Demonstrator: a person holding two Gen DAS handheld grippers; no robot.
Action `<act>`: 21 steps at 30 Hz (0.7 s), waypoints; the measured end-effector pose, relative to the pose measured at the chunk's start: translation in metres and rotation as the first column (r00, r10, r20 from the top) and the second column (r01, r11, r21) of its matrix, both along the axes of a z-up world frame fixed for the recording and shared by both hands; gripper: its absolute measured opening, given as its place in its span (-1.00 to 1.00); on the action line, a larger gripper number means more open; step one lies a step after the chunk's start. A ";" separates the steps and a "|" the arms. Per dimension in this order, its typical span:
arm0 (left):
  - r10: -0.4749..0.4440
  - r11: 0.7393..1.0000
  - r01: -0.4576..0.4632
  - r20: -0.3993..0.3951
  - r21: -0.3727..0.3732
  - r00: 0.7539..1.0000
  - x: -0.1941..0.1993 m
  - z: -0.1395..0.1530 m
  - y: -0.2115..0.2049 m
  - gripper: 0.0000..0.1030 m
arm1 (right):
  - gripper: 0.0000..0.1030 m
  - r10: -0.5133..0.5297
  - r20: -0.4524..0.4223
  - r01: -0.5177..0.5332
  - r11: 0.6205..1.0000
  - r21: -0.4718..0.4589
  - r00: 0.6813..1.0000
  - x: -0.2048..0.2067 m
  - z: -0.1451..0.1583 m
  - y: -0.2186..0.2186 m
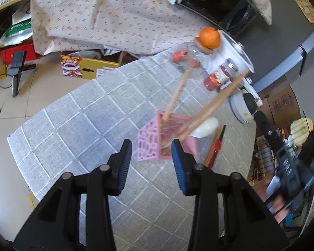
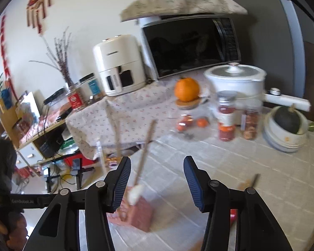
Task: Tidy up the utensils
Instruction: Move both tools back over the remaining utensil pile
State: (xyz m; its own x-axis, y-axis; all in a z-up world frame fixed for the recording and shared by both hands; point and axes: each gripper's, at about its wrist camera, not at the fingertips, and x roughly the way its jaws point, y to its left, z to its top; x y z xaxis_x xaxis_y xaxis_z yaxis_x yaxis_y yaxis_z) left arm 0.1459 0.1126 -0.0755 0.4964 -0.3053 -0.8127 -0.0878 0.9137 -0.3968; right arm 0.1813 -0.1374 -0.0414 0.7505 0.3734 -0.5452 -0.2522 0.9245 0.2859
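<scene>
The pink holder (image 1: 155, 144) stands on the grey checked desk (image 1: 83, 125), with wooden chopsticks (image 1: 175, 96) leaning out of it. The left hand-held gripper (image 1: 150, 152) hangs just before the holder, jaws spread, pinching nothing. A white spoon (image 1: 205, 127) lies just right of the holder. The right hand-held gripper (image 2: 157, 177) is above the holder, jaws spread and empty.
</scene>
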 end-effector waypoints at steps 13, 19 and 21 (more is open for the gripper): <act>-0.317 0.943 0.308 0.057 0.125 0.947 -0.032 0.009 -0.120 -0.21 | -0.07 -0.178 -0.549 0.295 0.947 0.131 0.816 0.024 -0.086 -0.154; -0.352 0.926 0.354 -0.038 0.135 0.935 -0.027 -0.028 -0.153 -0.21 | -0.19 -0.111 -0.648 0.230 0.968 0.102 0.753 0.036 -0.126 -0.144; -0.347 0.922 0.353 -0.064 0.159 0.936 -0.025 -0.041 -0.160 -0.21 | -0.22 -0.086 -0.673 0.211 0.972 0.105 0.735 0.040 -0.139 -0.135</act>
State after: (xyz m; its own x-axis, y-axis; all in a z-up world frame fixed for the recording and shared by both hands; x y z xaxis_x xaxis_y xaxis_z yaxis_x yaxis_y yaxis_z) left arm 0.1205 -0.0470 -0.1162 0.3536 -0.3144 -0.8810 0.2384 0.9410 -0.2401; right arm 0.2213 -0.2722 -0.1807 0.2784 0.4176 -0.8649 0.1940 0.8575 0.4765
